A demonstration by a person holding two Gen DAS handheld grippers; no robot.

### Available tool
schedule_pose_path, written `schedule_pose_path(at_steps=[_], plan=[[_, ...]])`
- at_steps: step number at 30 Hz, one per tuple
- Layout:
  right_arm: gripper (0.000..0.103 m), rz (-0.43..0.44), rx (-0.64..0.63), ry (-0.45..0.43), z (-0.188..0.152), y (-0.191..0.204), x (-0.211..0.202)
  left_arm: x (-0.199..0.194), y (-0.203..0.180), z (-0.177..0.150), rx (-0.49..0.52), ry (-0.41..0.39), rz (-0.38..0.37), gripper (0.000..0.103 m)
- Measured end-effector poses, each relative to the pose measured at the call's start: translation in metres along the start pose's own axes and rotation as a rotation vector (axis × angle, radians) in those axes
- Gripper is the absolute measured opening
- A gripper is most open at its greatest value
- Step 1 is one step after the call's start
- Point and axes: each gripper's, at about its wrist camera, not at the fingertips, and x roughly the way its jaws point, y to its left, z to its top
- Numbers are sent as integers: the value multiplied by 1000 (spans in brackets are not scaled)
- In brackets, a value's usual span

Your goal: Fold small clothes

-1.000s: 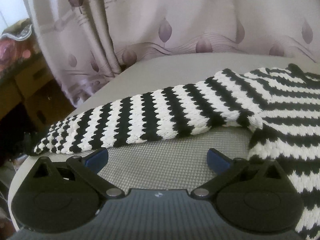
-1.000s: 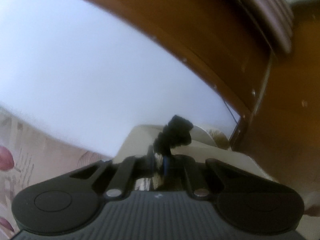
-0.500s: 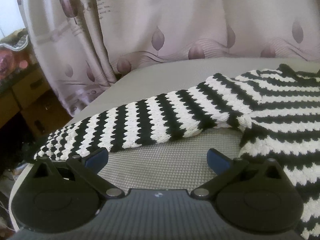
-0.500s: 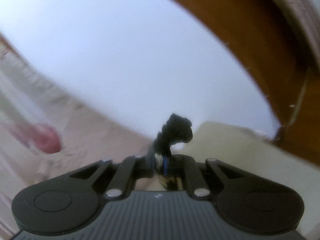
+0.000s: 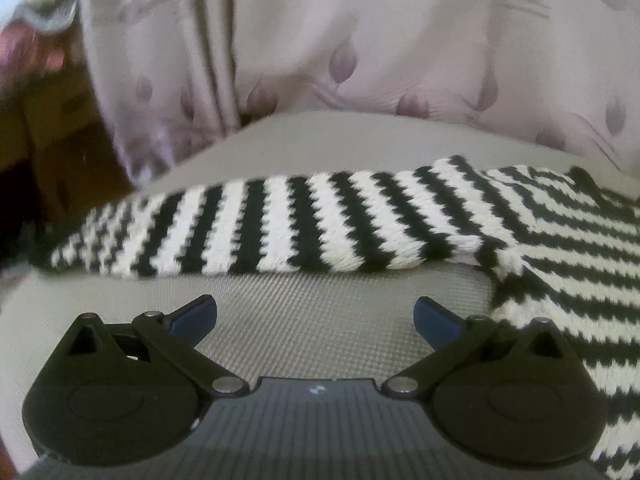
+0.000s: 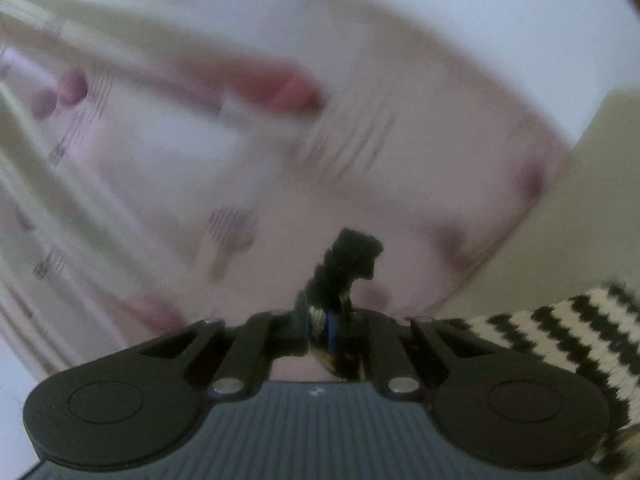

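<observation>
A black-and-white striped knit sweater (image 5: 552, 248) lies on a grey table (image 5: 320, 320), one sleeve (image 5: 280, 228) stretched out to the left. My left gripper (image 5: 315, 315) hovers open just in front of that sleeve, its blue pads (image 5: 196, 316) wide apart over bare table. In the right wrist view, my right gripper (image 6: 326, 320) is shut on a bunched black edge of the sweater (image 6: 352, 260) and holds it up in the air. More of the striped knit (image 6: 560, 332) hangs at the lower right there.
A pale lilac curtain (image 5: 360, 60) with tulip prints hangs right behind the table. Brown wooden furniture (image 5: 60, 132) stands at the far left. The right wrist view is motion-blurred, showing the curtain (image 6: 200, 160) and a cream wall (image 6: 580, 220).
The right gripper, still clamped on the knit edge, swung from facing a white wall and brown wood to facing the curtain. The left gripper's view shifted slightly, with the sleeve now more level.
</observation>
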Motion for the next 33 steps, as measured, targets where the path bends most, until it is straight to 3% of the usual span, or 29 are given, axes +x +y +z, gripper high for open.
schedule_pose_path(at_steps=[2,5,12,25,29,33], plan=[[8,17,4,44,-28,13,22,8,12,2,-64,50,-17,103],[8,21,4,119,-70,23,50,5,24,0,-133,27,-32,103],[8,-23,-67,257,-154,31,98,5,23,0,-128,27,-23,103],[12,-81,-306,417,-248,43,138,4,22,1,-150,20,-33,103],[27,-24,-296,471,-261,43,142,4,23,1,-152,18,-36,103],[30,101,-194,516,-260,43,138,4,24,1,-149,19,-35,103]])
